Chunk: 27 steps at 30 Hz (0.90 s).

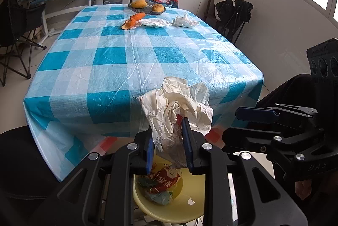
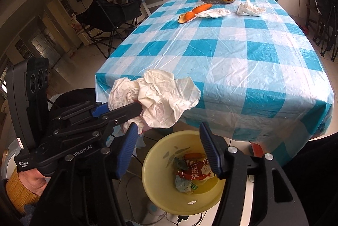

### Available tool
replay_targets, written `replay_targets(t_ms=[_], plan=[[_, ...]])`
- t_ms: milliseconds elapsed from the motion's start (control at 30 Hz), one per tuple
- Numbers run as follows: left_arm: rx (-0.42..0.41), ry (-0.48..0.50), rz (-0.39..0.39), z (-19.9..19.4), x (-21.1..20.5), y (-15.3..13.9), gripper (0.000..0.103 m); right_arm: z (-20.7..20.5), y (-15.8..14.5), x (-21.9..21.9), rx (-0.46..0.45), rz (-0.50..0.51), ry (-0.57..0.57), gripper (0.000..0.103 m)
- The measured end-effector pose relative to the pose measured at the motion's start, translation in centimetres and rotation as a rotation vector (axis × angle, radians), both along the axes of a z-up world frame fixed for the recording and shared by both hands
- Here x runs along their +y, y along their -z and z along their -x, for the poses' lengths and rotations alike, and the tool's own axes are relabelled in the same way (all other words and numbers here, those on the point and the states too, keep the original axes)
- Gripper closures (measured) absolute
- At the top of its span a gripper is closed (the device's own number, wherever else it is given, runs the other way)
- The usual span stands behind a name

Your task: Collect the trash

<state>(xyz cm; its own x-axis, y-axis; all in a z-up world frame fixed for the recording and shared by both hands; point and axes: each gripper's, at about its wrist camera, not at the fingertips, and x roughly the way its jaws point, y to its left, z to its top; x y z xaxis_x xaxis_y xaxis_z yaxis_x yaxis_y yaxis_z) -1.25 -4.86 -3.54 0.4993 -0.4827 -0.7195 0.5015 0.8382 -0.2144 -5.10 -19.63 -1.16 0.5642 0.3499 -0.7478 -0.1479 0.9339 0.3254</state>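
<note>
At the bottom of the frame sits my yellow bin (image 2: 169, 194), right gripper (image 2: 166, 150) fingers apart and empty above it; my left gripper (image 1: 169, 141) clamps the crumpled white bag (image 1: 179, 103); more tissues (image 1: 183, 20) lie upper centre on the table (image 1: 126, 57).

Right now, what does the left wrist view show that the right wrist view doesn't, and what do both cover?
Only the left wrist view: the left tool seen from behind, pads pinching the crumpled white bag, with the right tool alongside. Only the right wrist view: the right tool open and empty over the yellow bin, and the hand holding the left tool. Both: the bin with wrappers, the checked table, the carrot and tissues.
</note>
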Motion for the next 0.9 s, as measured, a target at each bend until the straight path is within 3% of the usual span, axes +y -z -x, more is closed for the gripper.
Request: replay_targets(t_ms=[500,733,900], plan=[[0.053,0.094,-0.069,0.6,-1.9,1.4,0.078,0.0,-0.2,-0.9,-0.016,-0.013,0.049,0.039],[0.074,0.108,-0.096,0.7,-2.4,1.8,0.057,0.0,-0.2,-1.2,-0.018,-0.012,0.065,0.039],[0.066,0.103,-0.075,0.7,-2.2,1.4,0.052,-0.4,-0.6,-1.2,-0.039,-0.005,0.073,0.039]])
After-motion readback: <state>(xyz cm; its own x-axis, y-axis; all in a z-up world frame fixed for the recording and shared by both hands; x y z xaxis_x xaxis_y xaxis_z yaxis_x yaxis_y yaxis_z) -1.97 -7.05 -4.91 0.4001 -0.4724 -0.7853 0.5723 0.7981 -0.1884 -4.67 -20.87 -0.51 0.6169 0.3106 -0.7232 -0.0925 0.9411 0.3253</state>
